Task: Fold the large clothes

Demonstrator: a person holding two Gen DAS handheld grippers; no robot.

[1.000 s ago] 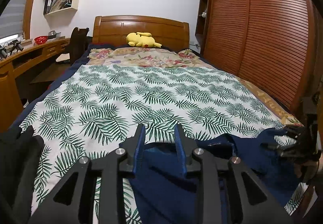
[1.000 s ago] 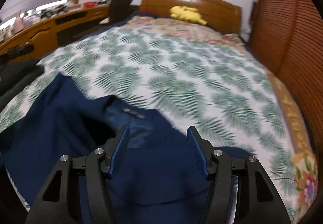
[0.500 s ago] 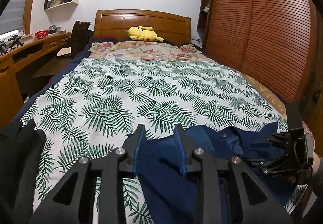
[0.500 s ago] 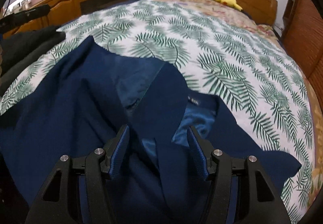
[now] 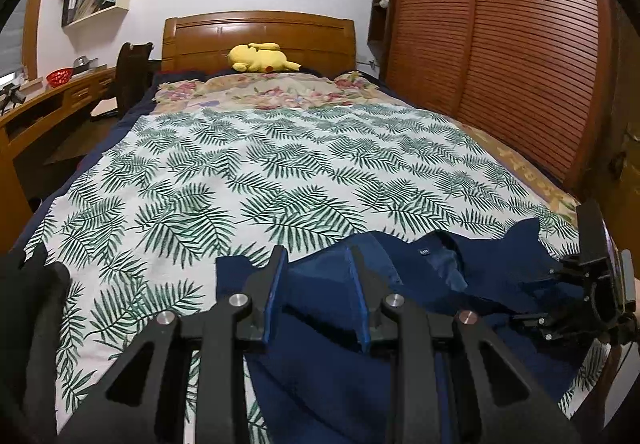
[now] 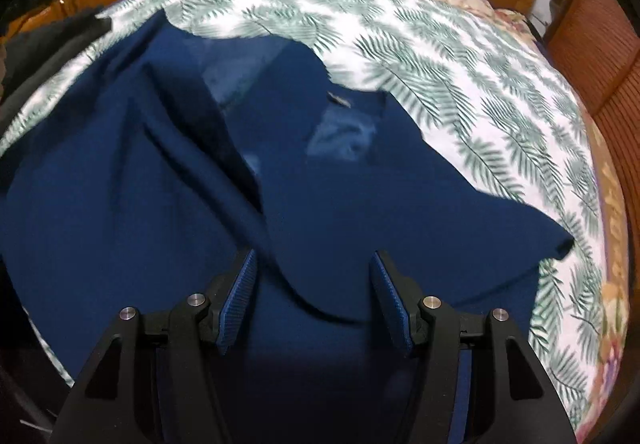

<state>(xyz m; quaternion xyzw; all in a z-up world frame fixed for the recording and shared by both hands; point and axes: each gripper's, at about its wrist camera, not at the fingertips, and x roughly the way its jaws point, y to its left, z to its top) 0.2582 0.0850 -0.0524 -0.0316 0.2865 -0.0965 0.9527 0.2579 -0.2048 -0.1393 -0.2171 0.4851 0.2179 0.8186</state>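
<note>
So the big navy blue jacket with the shiny lining (image 6: 340, 204) is lying crumpled across the foot end of the bed, collar and label facing the headboard, one sleeve trailing toward the right edge; it's open and rumpled, so I'd say it's being spread flat first, no fold made yet. The left gripper (image 5: 318, 292) sits low over the jacket's near left part, jaws only a little apart, lining showing between them; can't tell if they pinch it. The right gripper (image 6: 314, 298) points steeply down at the middle, jaws spread wide, nothing clamped. Underneath is the white palm-leaf bedspread (image 5: 260, 172); a yellow plush toy (image 5: 262, 58) rests by the headboard, well out of the way.
</note>
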